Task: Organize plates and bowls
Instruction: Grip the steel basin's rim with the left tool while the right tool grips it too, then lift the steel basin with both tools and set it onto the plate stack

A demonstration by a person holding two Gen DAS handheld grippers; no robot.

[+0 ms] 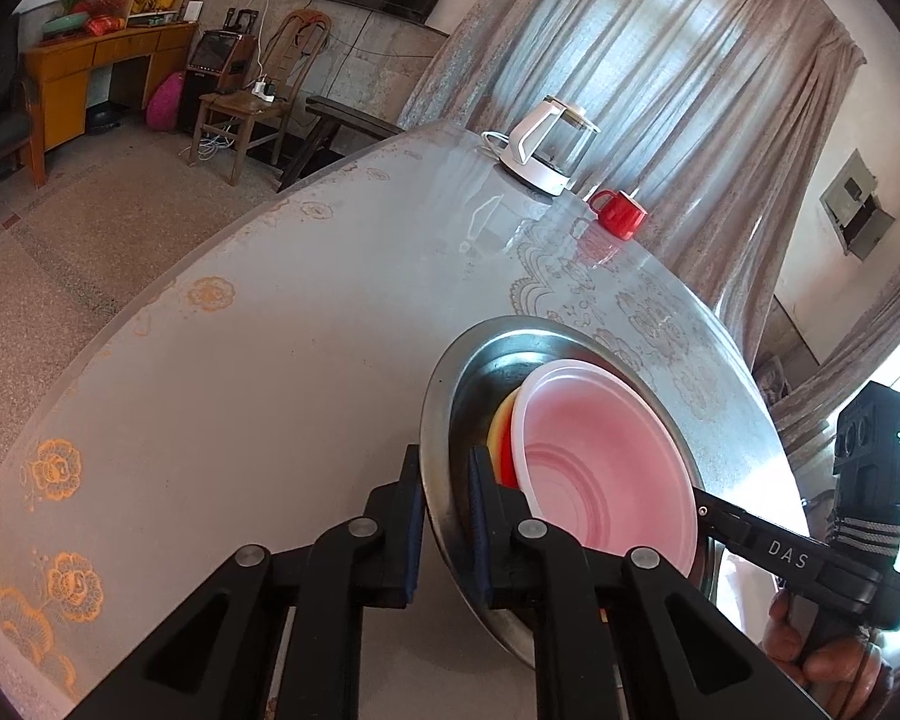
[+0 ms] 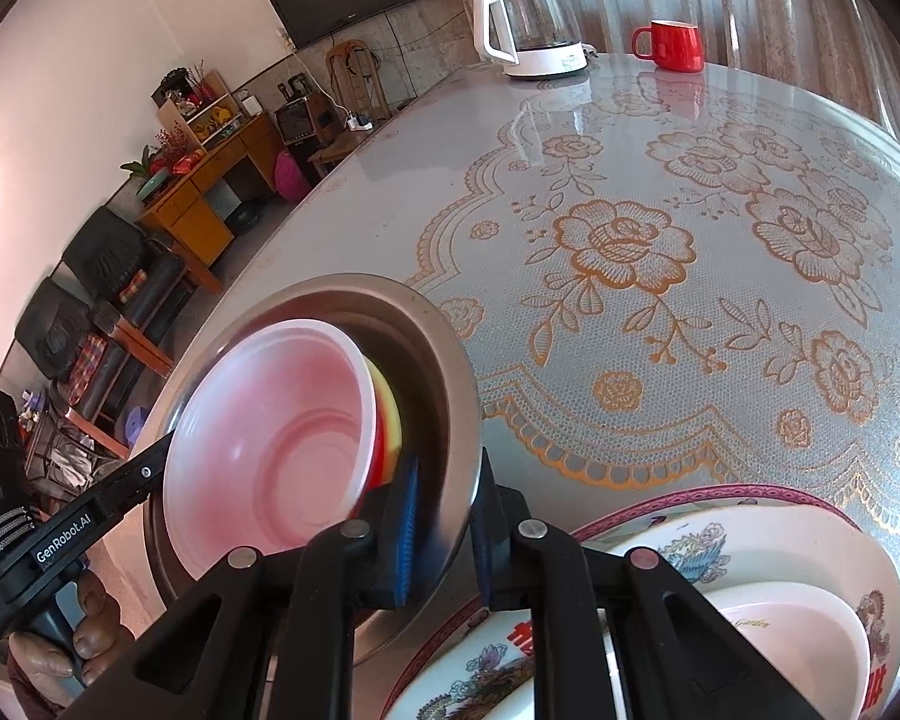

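At the bottom centre of each wrist view, a tool is clamped on the rim of the same steel basin [image 1: 444,420]: the left tool [image 1: 444,516] has its two blue pads nearly together with only the thin metal edge between them, and the right tool [image 2: 444,516] pinches the opposite edge the same way. The basin is tipped steeply and appears to be off the counter [image 1: 270,330], carrying a pink plastic bowl [image 1: 600,468] nested over a red and a yellow one that peek out behind it. The risk, as I judge it, is that the light bowls slide out of the tilted basin, or that the smooth rim slips or twists between the pads if the two hands move unevenly; it could also knock the decorated plate [image 2: 720,546] at the lower right of the right view, which holds a small pink dish [image 2: 810,630] lettered "Garden". The other tool's body reads "DAS" at the lower right of the left view and "GenRobot.AI" at the lower left of the right view. Farther off, near the top of the right view, stand a glass kettle [image 2: 531,24] and a red mug [image 2: 675,45].
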